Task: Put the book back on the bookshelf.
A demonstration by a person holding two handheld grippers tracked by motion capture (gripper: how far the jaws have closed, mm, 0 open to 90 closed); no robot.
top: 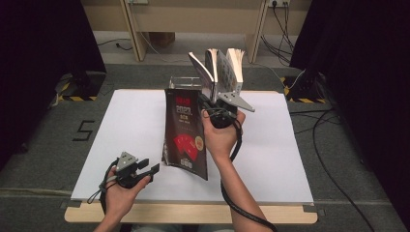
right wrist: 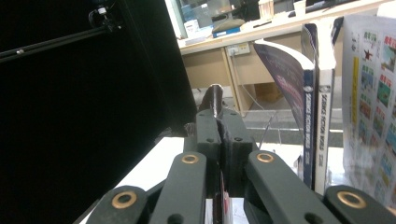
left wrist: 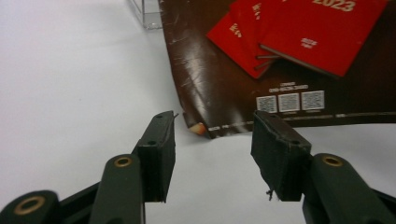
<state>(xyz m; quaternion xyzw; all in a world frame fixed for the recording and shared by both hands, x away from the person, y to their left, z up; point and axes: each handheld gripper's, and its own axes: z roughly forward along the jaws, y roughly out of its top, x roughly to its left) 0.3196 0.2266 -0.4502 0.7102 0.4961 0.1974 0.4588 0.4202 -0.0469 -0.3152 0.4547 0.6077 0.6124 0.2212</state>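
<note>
A thin dark brown magazine (top: 186, 130) with red books printed on its cover hangs upright over the white board (top: 121, 135), its lower edge near the surface. My right gripper (top: 208, 100) is shut on its top edge; in the right gripper view the thin edge (right wrist: 215, 98) sticks up from between the closed jaws of the gripper (right wrist: 219, 119). My left gripper (top: 151, 167) rests low at the front left, open and holding nothing. In the left gripper view the magazine's (left wrist: 280, 56) worn lower corner lies just beyond the gripper (left wrist: 215, 120) tips.
Several books (top: 220, 67) stand upright in a clear holder (top: 183, 83) at the back of the board, right behind the right gripper; their spines (right wrist: 313, 107) loom close. Black curtains flank both sides. Cables trail on the floor at the right.
</note>
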